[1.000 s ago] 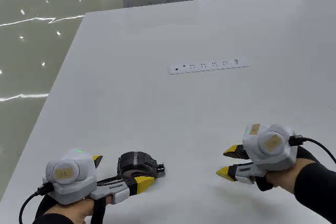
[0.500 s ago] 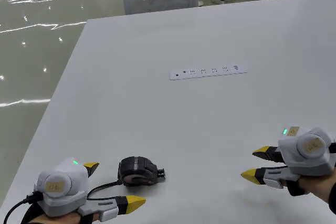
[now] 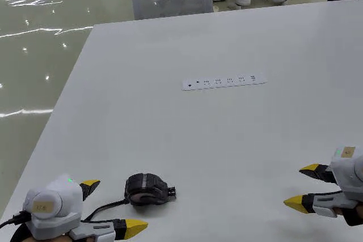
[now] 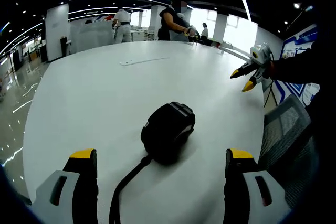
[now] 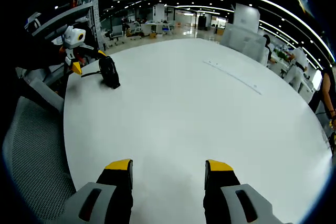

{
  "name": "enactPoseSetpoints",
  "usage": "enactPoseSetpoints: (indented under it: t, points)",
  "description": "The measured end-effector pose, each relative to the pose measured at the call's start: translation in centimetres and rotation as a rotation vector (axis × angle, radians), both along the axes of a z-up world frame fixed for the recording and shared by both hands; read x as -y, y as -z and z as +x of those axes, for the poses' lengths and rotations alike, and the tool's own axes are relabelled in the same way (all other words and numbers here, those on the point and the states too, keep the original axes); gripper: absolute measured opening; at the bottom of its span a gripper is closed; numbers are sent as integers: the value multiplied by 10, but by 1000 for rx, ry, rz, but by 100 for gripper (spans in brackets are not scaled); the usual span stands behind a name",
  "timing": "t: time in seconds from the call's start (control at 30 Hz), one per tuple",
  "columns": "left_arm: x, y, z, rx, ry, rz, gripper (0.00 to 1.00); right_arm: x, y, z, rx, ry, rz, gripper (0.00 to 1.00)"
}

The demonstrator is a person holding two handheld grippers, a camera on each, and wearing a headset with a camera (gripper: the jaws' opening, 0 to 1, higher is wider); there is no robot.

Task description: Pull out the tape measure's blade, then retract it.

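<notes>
The tape measure (image 3: 146,189) is lying on the worktop (image 3: 215,134) just ahead of my left tongs (image 3: 114,205), which I am holding wide, like my right tongs (image 3: 300,185) far off.

You have drawn your left gripper (image 3: 113,206) back toward yourself, off the tape measure (image 3: 147,189). A second ago its jaws sat around the case. Now they stand wide apart on the near side of it, and the case lies free on the counter (image 3: 227,134). Your right gripper (image 3: 303,185) has swung out to the right and is now well apart from the tape measure.
</notes>
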State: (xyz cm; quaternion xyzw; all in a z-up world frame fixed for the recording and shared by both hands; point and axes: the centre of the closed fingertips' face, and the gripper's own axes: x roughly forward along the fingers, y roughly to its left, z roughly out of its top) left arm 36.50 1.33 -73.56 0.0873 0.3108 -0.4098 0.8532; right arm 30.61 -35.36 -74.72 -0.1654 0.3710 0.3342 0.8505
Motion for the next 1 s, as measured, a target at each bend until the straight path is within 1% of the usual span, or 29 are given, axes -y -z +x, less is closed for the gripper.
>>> enactPoseSetpoints:
  t: [0.07, 0.1, 0.17, 0.23, 0.3, 0.4, 0.43, 0.47, 0.53, 0.63, 0.7, 0.73, 0.87, 0.9, 0.93, 0.97, 1.0]
  points:
    - [-4, -1, 2, 9, -6, 3, 99, 6, -1, -3, 3, 5, -1, 52]
    - [-7, 0, 3, 15, -10, 7, 99, 8, -4, -6, 4, 8, -5, 53]
    - [-9, 0, 2, 6, -13, 1, 99, 13, -6, -8, 9, 13, -13, 54]
    - [-12, 0, 1, 10, -16, 9, 99, 19, -9, -9, 9, 40, 2, 56]
    - [-16, -2, -1, 14, -22, 8, 99, 24, -12, -10, 9, 66, 18, 59]
    - [-20, -3, -1, 16, -27, 6, 99, 28, -16, -12, 15, 68, 27, 63]
    - [-21, -4, 0, 24, -31, 9, 99, 28, -17, -12, 20, 61, 31, 65]
    - [-22, -4, -1, 24, -32, 18, 99, 30, -17, -13, 25, 60, 32, 67]
    - [-24, -5, -1, 48, -24, 39, 99, 31, -17, -15, 17, 68, 49, 72]
    - [-25, -7, -6, 48, -18, 39, 99, 35, -18, -18, 16, 77, 49, 78]
    - [-27, -7, -7, 53, -18, 40, 99, 37, -18, -20, 20, 76, 45, 82]
    - [-29, -7, -7, 53, -19, 39, 99, 38, -18, -21, 20, 80, 43, 85]
    - [-31, -9, -7, 55, -33, 25, 99, 43, -23, -23, 21, 117, 82, 97]
    - [-31, -9, -7, 54, -34, 24, 99, 43, -23, -24, 20, 113, 84, 99]
    - [-32, -9, -8, 57, -37, 27, 99, 44, -23, -26, 17, 109, 83, 99]
    - [-34, -8, -7, 58, -48, 34, 99, 45, -22, -26, 24, 107, 79, 99]
    - [-33, -9, -9, 53, -51, 32, 99, 46, -22, -27, 27, 106, 80, 99]
